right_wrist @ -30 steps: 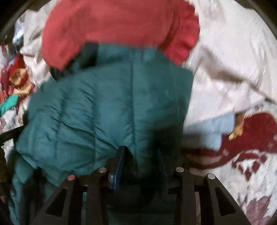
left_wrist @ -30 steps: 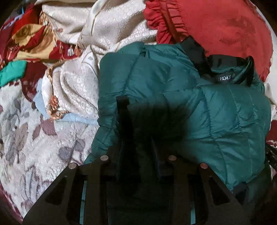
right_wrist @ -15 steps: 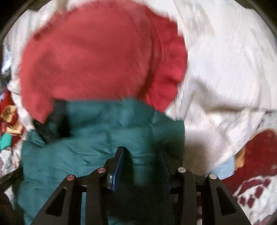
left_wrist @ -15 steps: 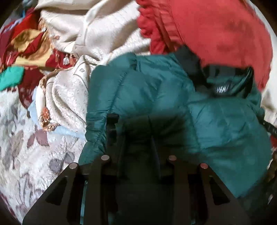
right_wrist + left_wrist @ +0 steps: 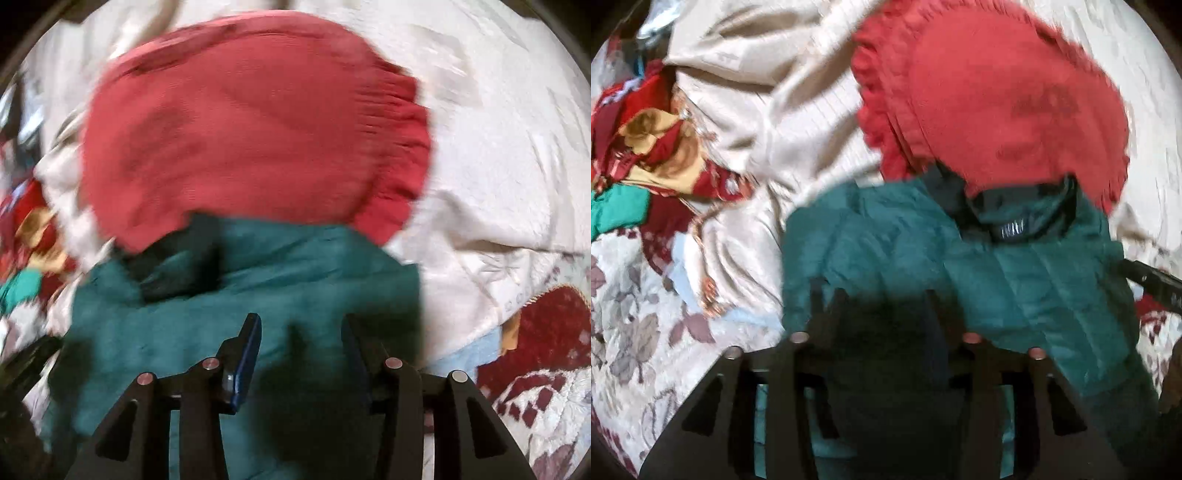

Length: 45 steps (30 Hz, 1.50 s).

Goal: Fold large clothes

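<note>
now spread, both grippers (image 5: 875, 295) (image 5: 301, 325) have released the green jacket (image 5: 1015, 280), red cushion (image 5: 258, 129) touching its collar

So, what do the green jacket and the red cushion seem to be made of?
Jacket: probably a smooth synthetic shell with padding, since it is puffy and stitched in quilted panels, with a faint sheen. Cushion: seemingly a matte, soft woven or knit cloth with a gathered frill at the edge. Blur hides the weave.

The quilted jacket (image 5: 1015, 280) is dark teal, the frilled cushion (image 5: 997, 99) red, the cloth (image 5: 798, 122) cream, and the bedspread (image 5: 635, 332) leaf-patterned.
</note>
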Available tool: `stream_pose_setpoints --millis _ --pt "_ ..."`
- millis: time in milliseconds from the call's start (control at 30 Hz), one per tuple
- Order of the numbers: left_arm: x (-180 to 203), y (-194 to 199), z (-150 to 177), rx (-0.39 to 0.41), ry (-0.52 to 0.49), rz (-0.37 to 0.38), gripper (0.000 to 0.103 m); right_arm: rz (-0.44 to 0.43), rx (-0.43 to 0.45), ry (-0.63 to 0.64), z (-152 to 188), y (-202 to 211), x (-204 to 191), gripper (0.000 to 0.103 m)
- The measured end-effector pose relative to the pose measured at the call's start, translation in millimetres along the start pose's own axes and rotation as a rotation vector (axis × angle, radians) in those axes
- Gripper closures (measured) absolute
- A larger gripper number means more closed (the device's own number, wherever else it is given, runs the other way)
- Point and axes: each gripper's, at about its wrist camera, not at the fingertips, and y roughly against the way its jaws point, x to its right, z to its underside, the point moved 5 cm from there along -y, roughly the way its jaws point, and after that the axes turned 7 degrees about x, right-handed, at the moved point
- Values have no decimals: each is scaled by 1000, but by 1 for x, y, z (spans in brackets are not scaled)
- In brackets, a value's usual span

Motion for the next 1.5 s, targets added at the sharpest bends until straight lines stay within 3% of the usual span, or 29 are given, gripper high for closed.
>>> stream_pose_setpoints --millis 100,200,367,400,433,500,567,633,733,800,867,967,1000,1067,1133,1233,1400,1500 --pt "3 -30 27 -155 -18 11 54 -55 -83 49 30 -4 -34 60" --pt "5 -27 24 -152 -27 19 51 -32 -169 137 61 -31 -46 59" --pt "-11 -7 12 -166 48 91 48 -89 -132 77 38 -5 -40 59" --pt "-17 -3 8 -162 54 103 48 -87 -110 66 35 7 -36 55" --pt "-21 1 7 -155 54 109 48 -86 -95 48 34 22 -30 40" --pt "-30 20 7 -130 64 102 46 -89 -96 15 41 47 -13 22" --pt "-49 47 8 -106 99 127 40 -86 -98 4 53 75 6 22" --pt "-65 71 13 -80 133 143 26 -57 -112 -7 68 102 28 22" --pt "-87 108 34 -55 133 121 20 -61 -128 -64 109 140 67 21" --pt "-100 123 65 -115 139 102 20 -81 -163 -105 139 157 95 21" --pt "-110 129 93 -165 161 90 20 -156 -212 -127 183 169 106 21" --pt "-115 139 121 -228 172 59 20 -147 -257 -157 211 170 114 21" --pt "-114 141 126 -237 167 41 20 -152 -233 -186 220 175 117 21" --pt "-113 136 144 -299 179 41 19 -171 -197 -202 219 181 113 21" --pt "-114 129 162 -339 226 94 10 -254 -208 -198 220 185 101 19" --pt "-113 137 169 -219 257 145 4 -319 -213 -173 221 187 88 19" --pt "-100 139 176 -235 155 121 1 -341 -218 -154 234 192 90 18" --pt "-104 148 181 -231 189 151 1 -341 -229 -167 237 193 90 18"
